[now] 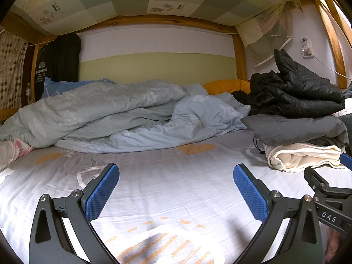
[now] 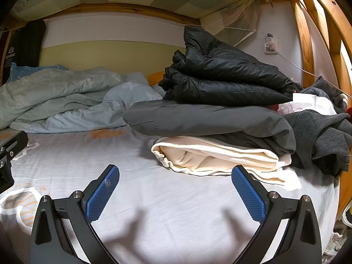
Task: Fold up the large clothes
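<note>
Nearest, the left tool [image 1: 176, 183] is hovering with its blue pads spread wide over the white printed bed sheet [image 1: 167, 176], gripping nothing. The right tool [image 2: 176, 183] is likewise hanging spread and empty above the same sheet [image 2: 154, 198], casting shadows on it. Just beyond the right tool, a stack of folded clothes is sitting on the bed: a cream garment [image 2: 220, 156] at the bottom, a grey one [image 2: 209, 118] lying on it, and a black puffer jacket [image 2: 224, 81] resting on top. A dark grey garment [image 2: 325, 136] is slumping beside the stack. Farther back, a pale blue duvet [image 1: 105, 114] is lying rumpled against the wall.
</note>
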Demonstrator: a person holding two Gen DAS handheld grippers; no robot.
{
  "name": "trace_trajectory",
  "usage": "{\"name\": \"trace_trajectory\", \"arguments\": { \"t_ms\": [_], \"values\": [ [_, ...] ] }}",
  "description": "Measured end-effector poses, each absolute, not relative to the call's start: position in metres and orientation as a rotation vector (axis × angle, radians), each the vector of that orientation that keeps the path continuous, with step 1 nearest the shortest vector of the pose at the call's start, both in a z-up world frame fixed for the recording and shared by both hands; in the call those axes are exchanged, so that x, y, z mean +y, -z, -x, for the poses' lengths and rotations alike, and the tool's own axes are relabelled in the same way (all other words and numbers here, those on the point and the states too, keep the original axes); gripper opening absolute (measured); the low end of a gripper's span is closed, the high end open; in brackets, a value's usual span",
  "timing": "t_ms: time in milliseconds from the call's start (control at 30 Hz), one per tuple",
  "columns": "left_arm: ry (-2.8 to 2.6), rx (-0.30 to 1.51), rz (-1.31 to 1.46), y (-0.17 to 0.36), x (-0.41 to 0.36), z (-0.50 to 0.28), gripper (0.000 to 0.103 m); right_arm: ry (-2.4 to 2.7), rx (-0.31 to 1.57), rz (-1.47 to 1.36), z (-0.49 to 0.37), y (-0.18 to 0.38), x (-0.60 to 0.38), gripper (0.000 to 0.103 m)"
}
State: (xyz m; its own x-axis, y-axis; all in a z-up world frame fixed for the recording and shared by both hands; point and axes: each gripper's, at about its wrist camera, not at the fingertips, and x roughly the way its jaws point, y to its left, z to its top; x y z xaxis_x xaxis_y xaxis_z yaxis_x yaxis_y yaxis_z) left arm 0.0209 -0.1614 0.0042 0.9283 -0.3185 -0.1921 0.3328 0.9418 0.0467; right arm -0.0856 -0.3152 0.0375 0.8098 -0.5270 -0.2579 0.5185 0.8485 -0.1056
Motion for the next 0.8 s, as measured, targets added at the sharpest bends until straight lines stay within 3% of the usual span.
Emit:
{"name": "trace_trajectory", "arguments": {
  "t_ms": [800],
  "values": [
    [0.341, 0.175, -0.083, -0.0056, -0.1585, -0.0163, 0.103, 0.556, 0.286, 0.029, 0.0853, -0.0370, -0.3161, 0.103]
  ]
}}
